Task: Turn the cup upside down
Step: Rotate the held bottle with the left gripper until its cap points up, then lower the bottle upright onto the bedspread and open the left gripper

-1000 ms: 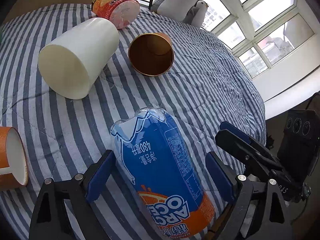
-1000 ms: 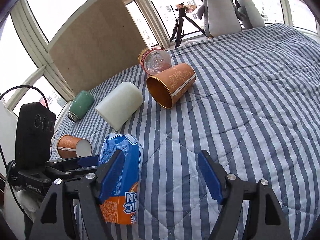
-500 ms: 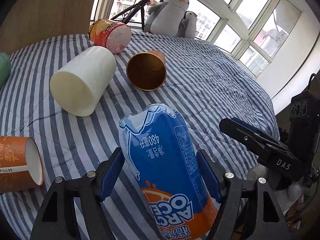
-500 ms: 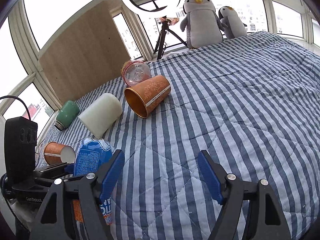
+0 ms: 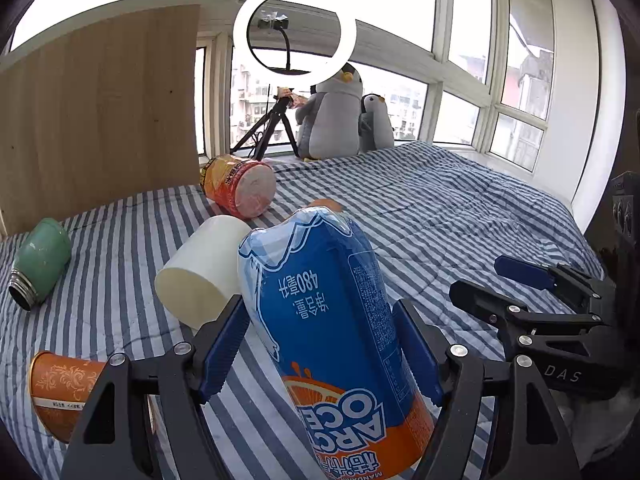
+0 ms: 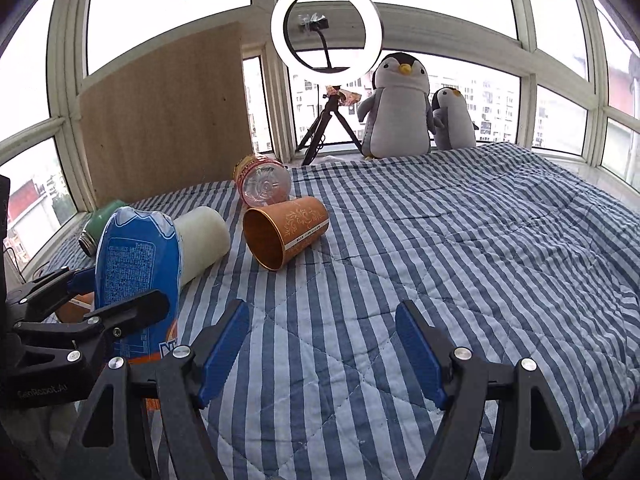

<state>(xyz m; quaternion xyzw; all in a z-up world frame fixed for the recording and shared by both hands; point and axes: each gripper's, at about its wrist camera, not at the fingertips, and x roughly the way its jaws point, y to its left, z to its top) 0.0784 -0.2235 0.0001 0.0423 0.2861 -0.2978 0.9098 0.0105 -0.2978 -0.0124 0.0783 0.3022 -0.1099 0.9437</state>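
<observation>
A blue-and-orange drink bottle [image 5: 320, 312] stands up between my left gripper's fingers, its label text upside down and its clear base end on top. My left gripper [image 5: 320, 344] is shut on it just above the striped bedcover [image 5: 460, 216]. From the right wrist view the same bottle [image 6: 136, 264] and left gripper [image 6: 80, 312] sit at the left. My right gripper [image 6: 322, 344] is open over bare bedcover with nothing between its fingers; it shows in the left wrist view [image 5: 520, 288] at the right.
Lying on their sides are a white cup [image 6: 202, 236], a gold-lined orange cup [image 6: 284, 230], a small orange paper cup [image 5: 64, 388], a green flask [image 5: 38, 262] and an orange-labelled bottle [image 5: 240, 190]. Plush penguins [image 6: 400, 112], a ring light on a tripod [image 6: 326, 124] and a wooden board [image 5: 100, 112] stand at the back.
My left gripper's fingers closed from wide apart onto the blue bottle and tipped it more upright. Both views now look higher, toward the windows. The right gripper stayed open.
</observation>
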